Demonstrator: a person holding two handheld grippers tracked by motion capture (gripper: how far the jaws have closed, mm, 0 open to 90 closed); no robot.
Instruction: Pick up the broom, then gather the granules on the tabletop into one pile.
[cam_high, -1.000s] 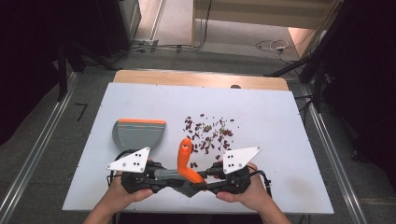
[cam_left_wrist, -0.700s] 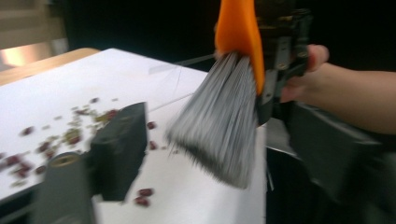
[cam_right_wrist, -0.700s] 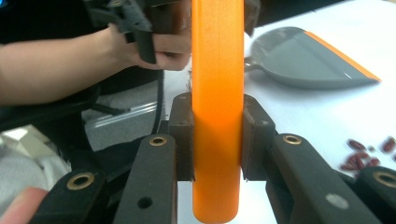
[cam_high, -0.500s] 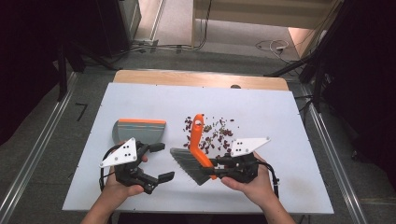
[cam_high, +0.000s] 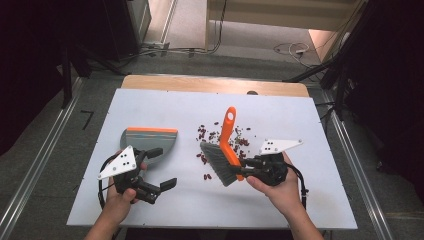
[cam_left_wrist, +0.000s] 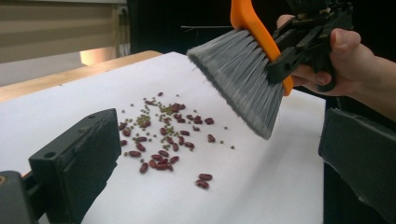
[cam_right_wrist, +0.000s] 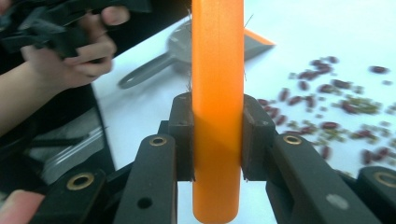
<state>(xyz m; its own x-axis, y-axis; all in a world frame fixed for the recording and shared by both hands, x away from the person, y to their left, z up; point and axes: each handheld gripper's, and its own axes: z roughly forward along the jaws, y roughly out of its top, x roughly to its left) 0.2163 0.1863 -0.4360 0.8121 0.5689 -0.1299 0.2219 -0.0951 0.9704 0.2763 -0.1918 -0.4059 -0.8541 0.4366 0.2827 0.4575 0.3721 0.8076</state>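
A hand brush (cam_high: 227, 135) with an orange handle and grey bristles hangs tilted over the white table (cam_high: 300, 120). My right gripper (cam_high: 240, 167) is shut on its handle (cam_right_wrist: 217, 93). Its bristles (cam_left_wrist: 243, 84) hover just right of a scatter of red and green beans (cam_high: 220, 137). At the left lies a grey dustpan (cam_high: 150, 137) with an orange lip. My left gripper (cam_high: 161, 167) is just in front of it. Its jaws have just been opening and stand wide apart with nothing between them (cam_left_wrist: 219, 158).
A wooden strip (cam_high: 210, 82) runs along the table's far edge. Metal rails (cam_high: 47, 150) flank the table on the floor, and cables (cam_high: 290, 50) lie behind it. A few stray beans (cam_left_wrist: 201, 180) sit nearer the front.
The left gripper let go of the brush, opened and moved left toward the dustpan. The right gripper carried the brush to the right and raised it, so its handle now points away.
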